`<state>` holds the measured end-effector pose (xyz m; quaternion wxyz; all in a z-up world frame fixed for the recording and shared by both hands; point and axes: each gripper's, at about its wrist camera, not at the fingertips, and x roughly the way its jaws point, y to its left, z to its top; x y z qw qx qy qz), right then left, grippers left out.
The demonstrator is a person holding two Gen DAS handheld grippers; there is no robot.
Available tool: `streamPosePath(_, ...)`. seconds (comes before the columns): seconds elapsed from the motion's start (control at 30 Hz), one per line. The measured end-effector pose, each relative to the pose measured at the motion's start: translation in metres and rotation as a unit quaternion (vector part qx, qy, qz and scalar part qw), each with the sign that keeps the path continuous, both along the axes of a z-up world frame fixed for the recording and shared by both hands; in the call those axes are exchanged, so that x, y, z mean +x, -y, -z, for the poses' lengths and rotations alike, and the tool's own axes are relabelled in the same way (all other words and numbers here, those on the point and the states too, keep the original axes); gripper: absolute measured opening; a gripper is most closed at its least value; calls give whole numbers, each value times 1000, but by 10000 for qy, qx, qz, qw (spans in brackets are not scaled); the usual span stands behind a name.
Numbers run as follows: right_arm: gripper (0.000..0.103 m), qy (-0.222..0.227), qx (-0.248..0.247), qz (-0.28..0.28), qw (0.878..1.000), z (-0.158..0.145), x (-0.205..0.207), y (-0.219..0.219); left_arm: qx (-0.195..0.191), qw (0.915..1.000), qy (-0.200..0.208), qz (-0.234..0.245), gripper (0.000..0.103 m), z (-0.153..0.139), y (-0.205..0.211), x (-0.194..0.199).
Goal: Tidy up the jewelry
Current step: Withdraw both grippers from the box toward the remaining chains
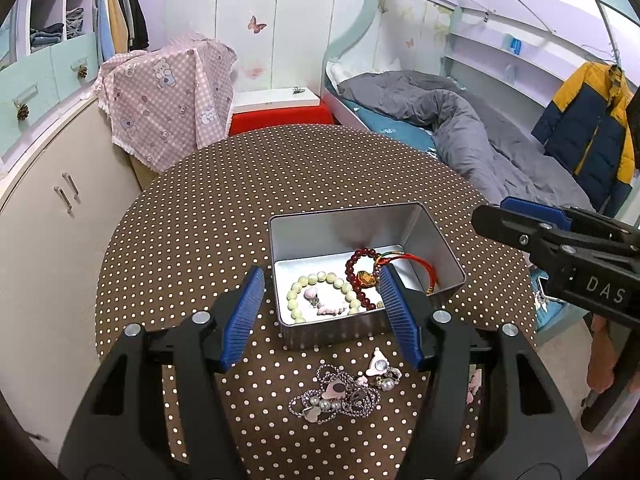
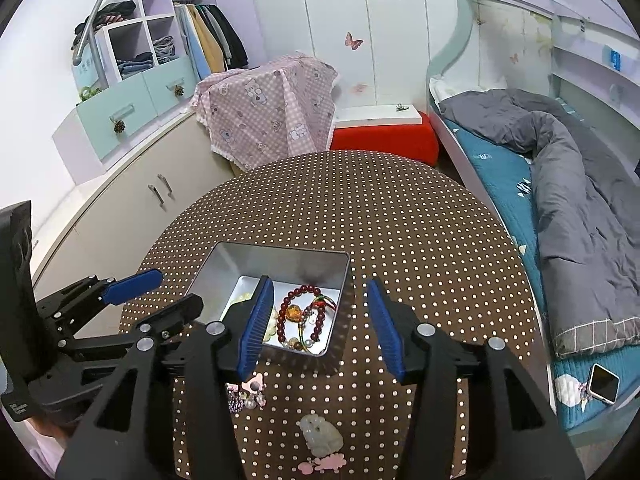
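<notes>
Brown polka-dot tablecloth (image 1: 200,216): tangled silver bead-chain necklace (image 1: 334,394) between spread left gripper (image 1: 320,316) fingers; limp, snag-prone, pinch bunched middle. Right gripper (image 2: 320,330) spread, empty.

- My left gripper (image 1: 322,316) finger covers part of the dark red bead bracelet (image 1: 362,276) in the tin (image 1: 436,236).
- Right wrist view: the pale green bracelet (image 2: 244,298) is mostly behind my finger (only a sliver shows).
- Silver chain pile (image 1: 336,394) too tangled to count pieces.
- Pink charms (image 2: 326,462) partly blocked at the bottom.
</notes>
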<state>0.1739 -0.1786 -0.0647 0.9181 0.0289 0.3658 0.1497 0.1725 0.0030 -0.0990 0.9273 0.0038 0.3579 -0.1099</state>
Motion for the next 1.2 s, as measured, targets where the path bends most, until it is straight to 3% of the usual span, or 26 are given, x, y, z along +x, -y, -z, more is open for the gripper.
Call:
streamPosePath(0.5,59,-121,-59,84,9999,8,-26,0,-75,9998,-127,-167,62,8,-16,-25)
streamPosePath(0.67,60,-207,-105,66,9997,14,-34,-4,-117,9988,-333,-342,67,22,-28,-33)
streamPosePath(1.2,60,-879,-234,-82,9958,61,-43,-24,16,9951,-945,-286,67,74,-30,-45)
